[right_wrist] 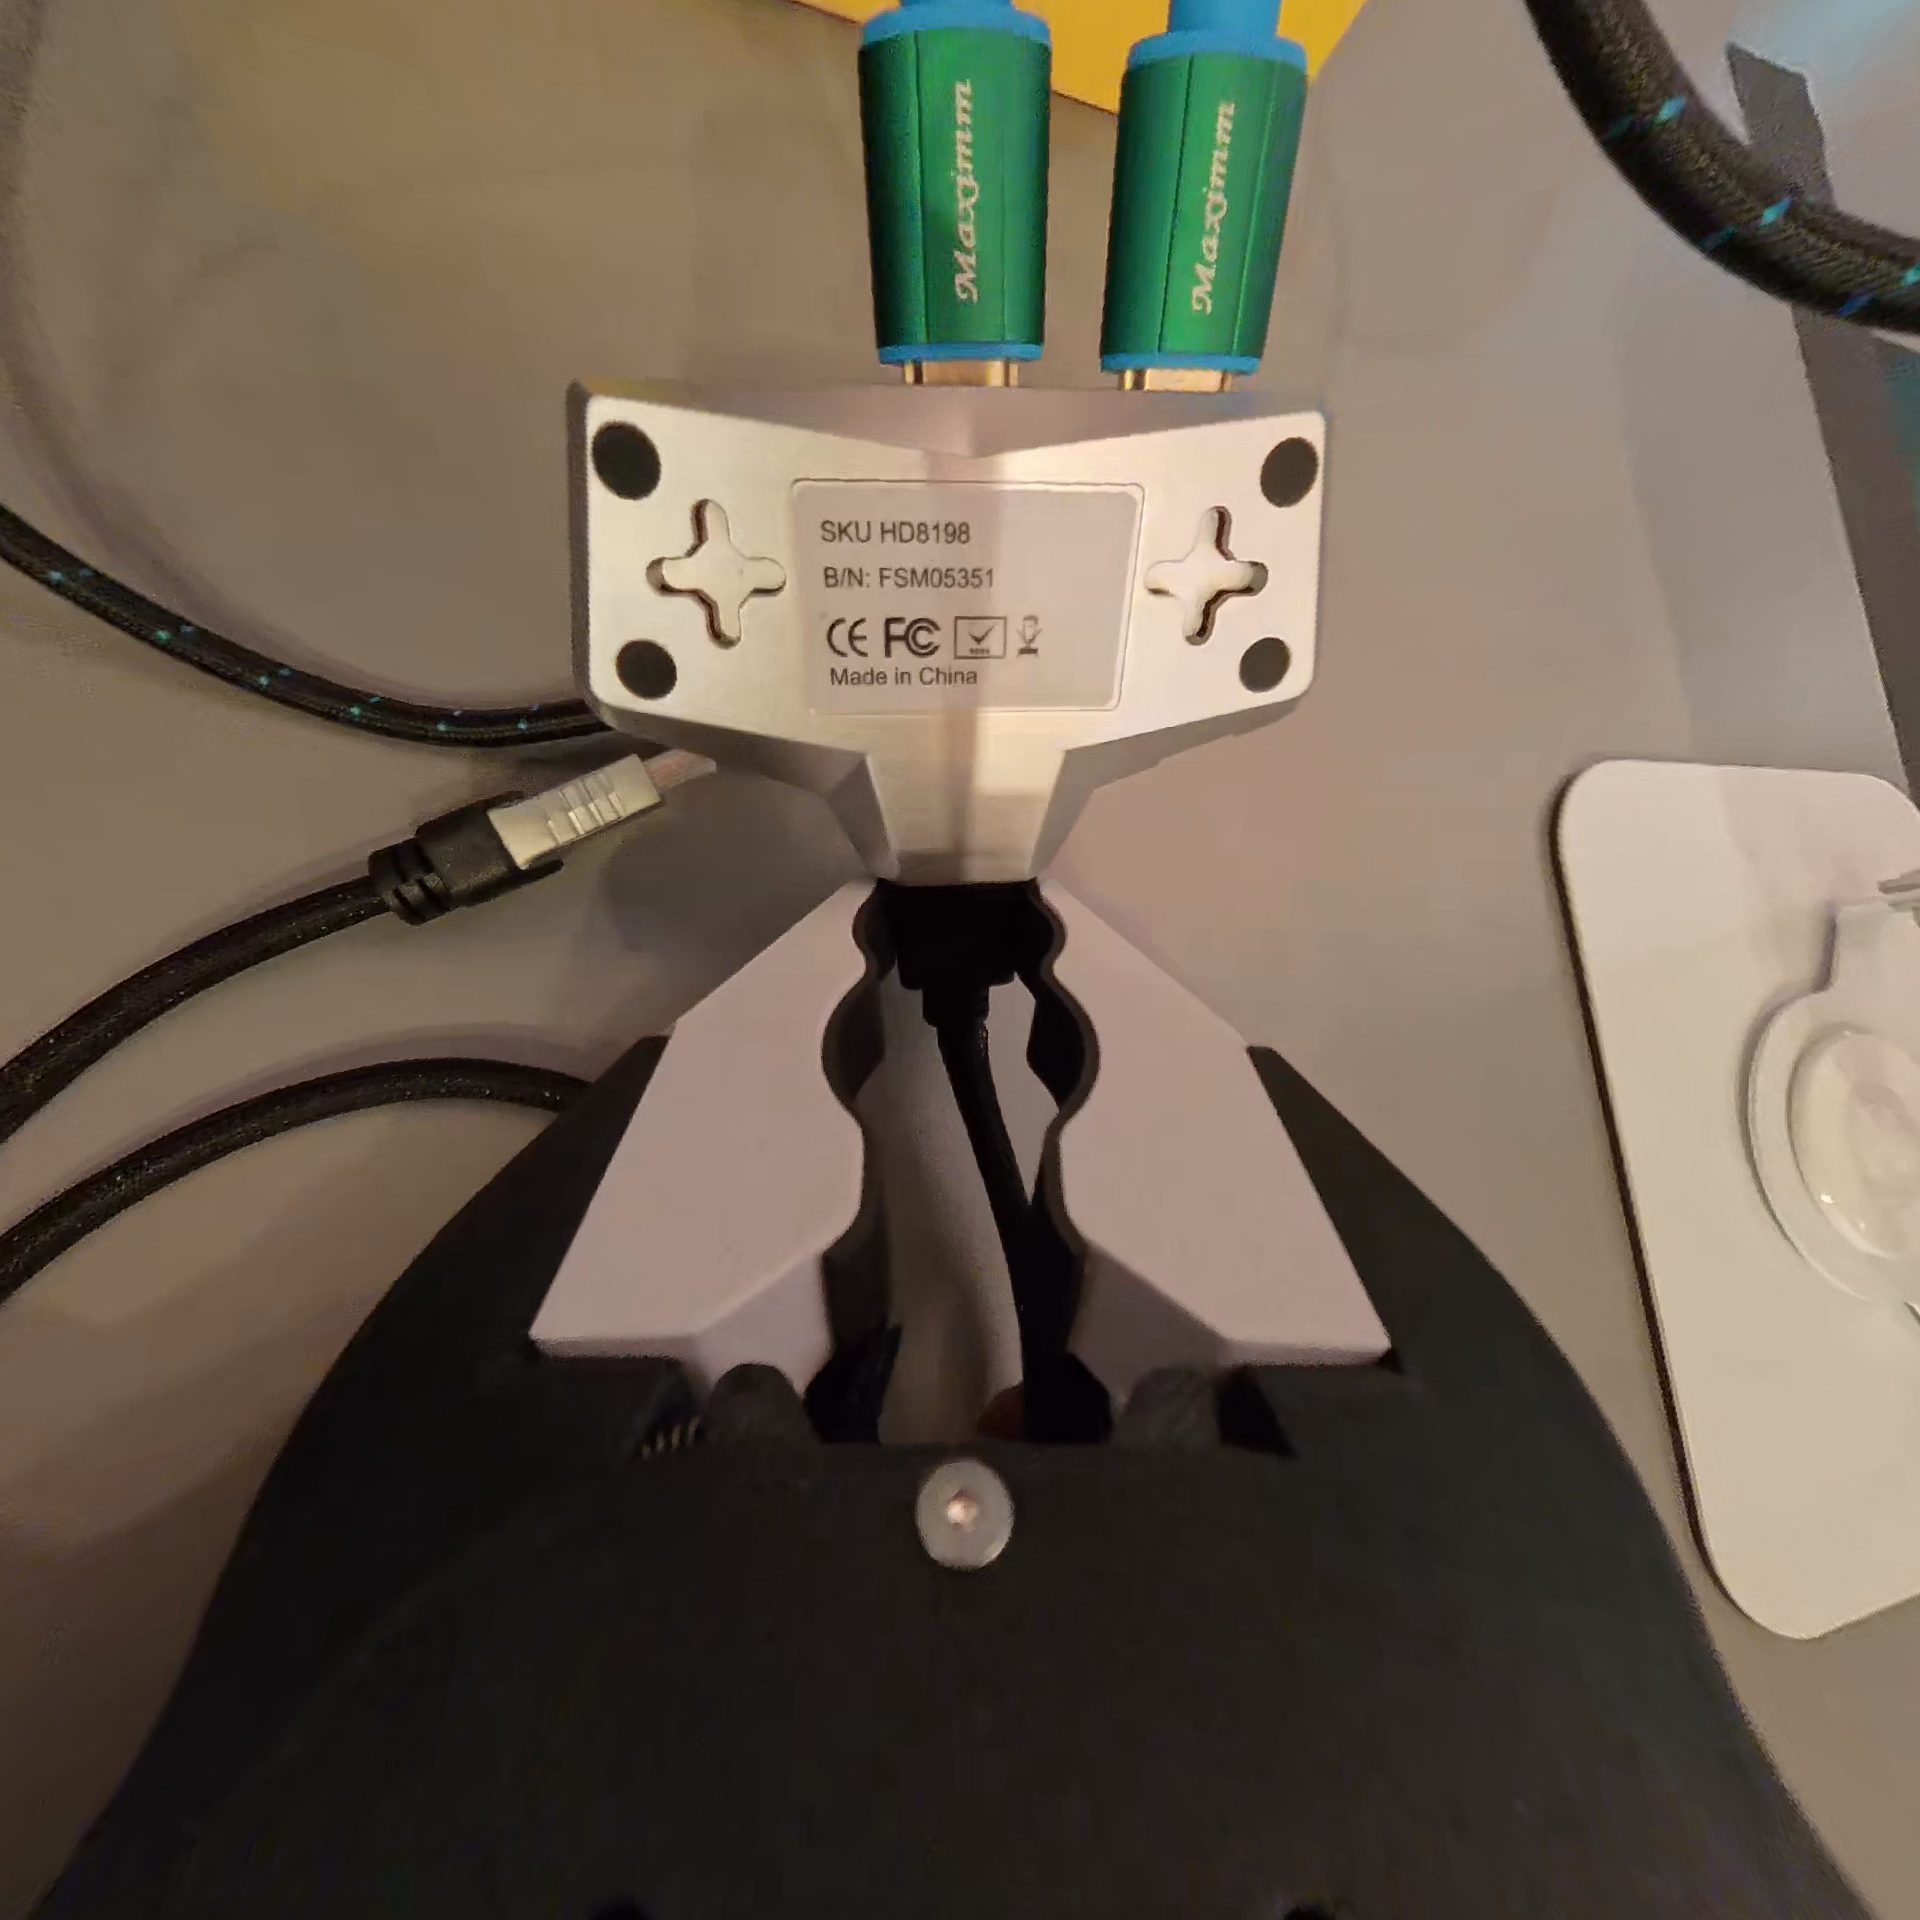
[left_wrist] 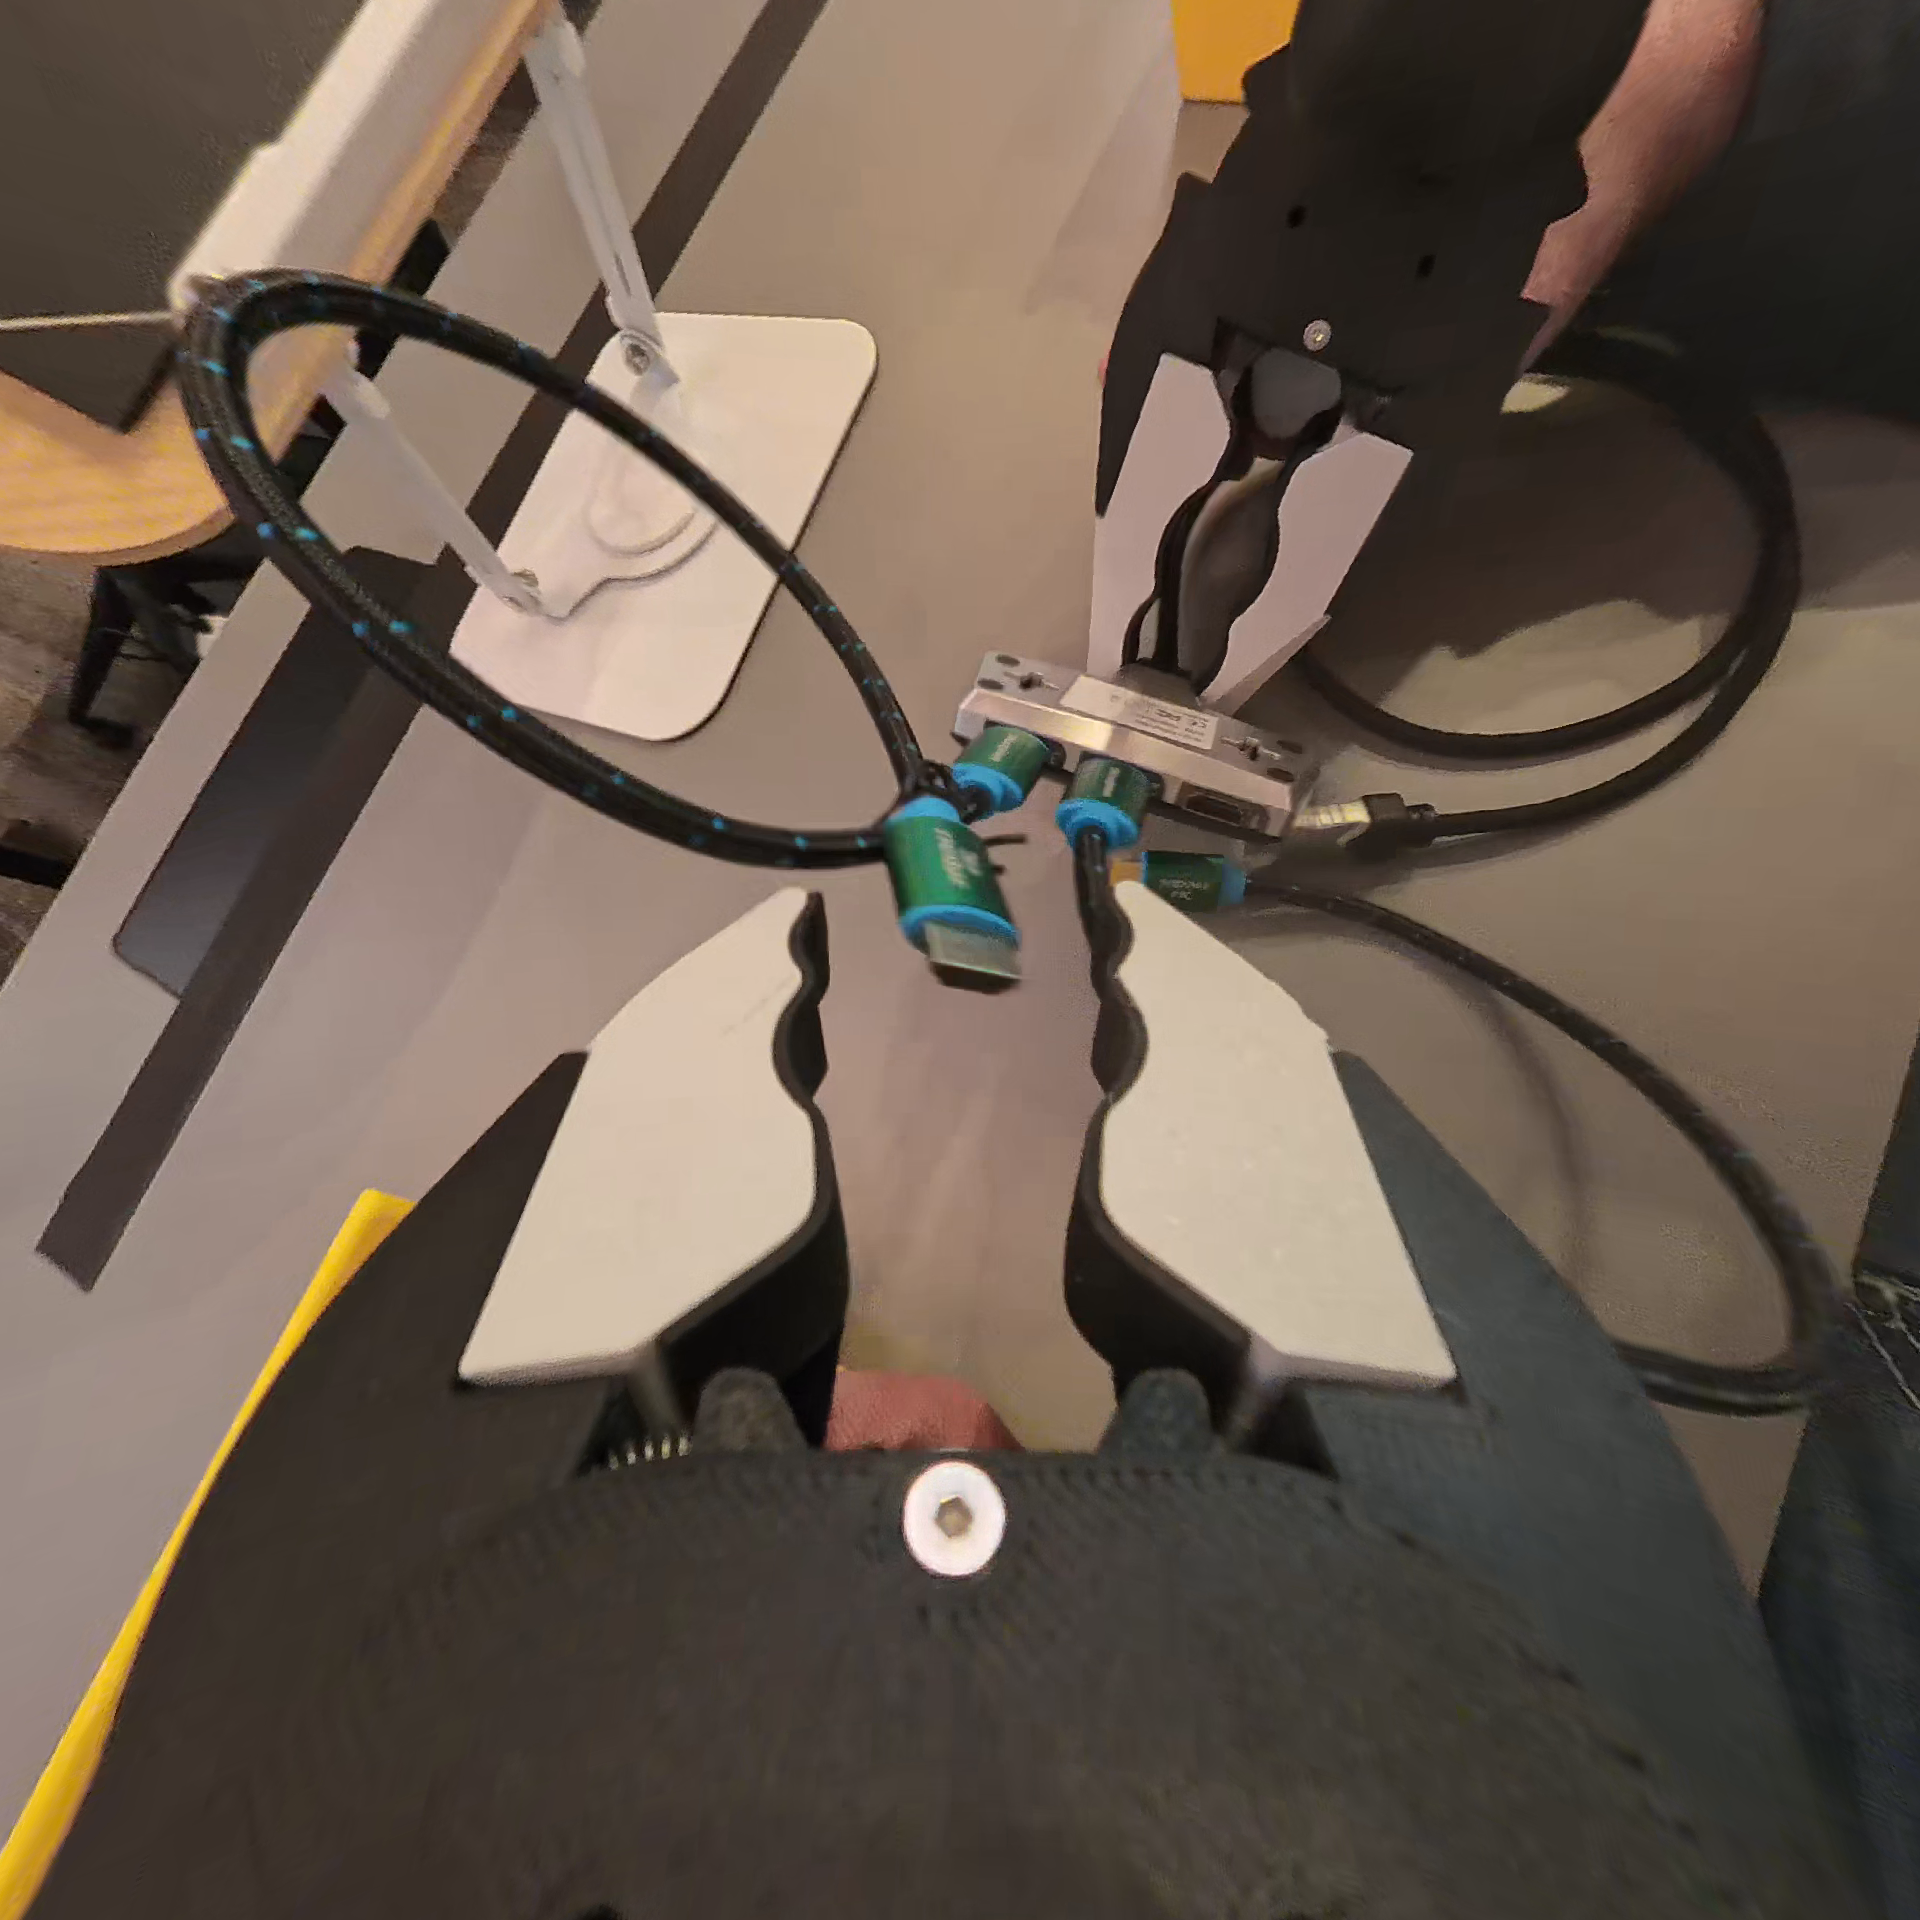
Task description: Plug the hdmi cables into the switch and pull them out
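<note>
The silver HDMI switch [left_wrist: 1132, 740] lies underside up on the grey table, also in the right wrist view [right_wrist: 717, 468]. Two green plugs [right_wrist: 951, 208] [right_wrist: 1200, 229] sit in its far ports, seen too in the left wrist view [left_wrist: 997, 764] [left_wrist: 1107, 795]. My right gripper [right_wrist: 961, 925] is shut on the switch's black tail cable [right_wrist: 997, 1122]; it also shows in the left wrist view [left_wrist: 1216, 665]. My left gripper [left_wrist: 966, 902] is open. A loose green plug [left_wrist: 951, 904] on a looped braided cable [left_wrist: 312, 582] hangs just ahead of its fingertips. Another green plug [left_wrist: 1195, 883] lies on the table.
A loose silver-headed plug [right_wrist: 582, 810] on a black cable lies beside the switch, also in the left wrist view [left_wrist: 1340, 821]. A white lamp base [left_wrist: 686, 520] stands beyond the loop, at the right in the right wrist view [right_wrist: 1745, 1143]. A yellow object [left_wrist: 208, 1455] lies at lower left. Some 15 centimetres of space lies between my two pairs of fingers.
</note>
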The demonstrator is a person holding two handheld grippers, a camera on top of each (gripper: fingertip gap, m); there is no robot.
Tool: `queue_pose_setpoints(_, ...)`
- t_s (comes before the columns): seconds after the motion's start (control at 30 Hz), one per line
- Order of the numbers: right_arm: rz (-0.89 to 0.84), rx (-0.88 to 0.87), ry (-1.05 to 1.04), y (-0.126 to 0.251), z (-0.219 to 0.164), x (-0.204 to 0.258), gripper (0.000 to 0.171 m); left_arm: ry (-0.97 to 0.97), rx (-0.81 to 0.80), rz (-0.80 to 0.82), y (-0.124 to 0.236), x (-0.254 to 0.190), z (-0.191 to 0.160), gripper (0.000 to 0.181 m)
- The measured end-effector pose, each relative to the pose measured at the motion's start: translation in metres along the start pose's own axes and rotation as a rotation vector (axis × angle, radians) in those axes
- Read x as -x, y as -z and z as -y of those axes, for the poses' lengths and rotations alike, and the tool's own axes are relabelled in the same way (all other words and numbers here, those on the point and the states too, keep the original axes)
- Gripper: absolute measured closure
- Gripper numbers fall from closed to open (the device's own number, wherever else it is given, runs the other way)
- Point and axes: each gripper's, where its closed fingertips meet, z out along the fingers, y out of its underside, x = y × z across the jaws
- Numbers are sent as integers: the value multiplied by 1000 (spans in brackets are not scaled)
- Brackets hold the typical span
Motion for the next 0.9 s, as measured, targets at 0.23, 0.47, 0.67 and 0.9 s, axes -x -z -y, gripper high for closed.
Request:
queue_pose_setpoints(0.23,-74,6,2,3,-1,-12,151,58,-1,-23,6,-12,-3,131)
queue_pose_setpoints(0.47,-85,-12,26,4,6,-11,151,-146,234,133,-33,-13,-32,131)
queue_pose_setpoints(0.67,-86,-20,48,4,9,-9,151,-402,308,285,-57,-9,-35,145)
queue_pose_setpoints(0.9,-72,-98,4,12,21,-10,151,-616,443,423,-66,2,-52,164)
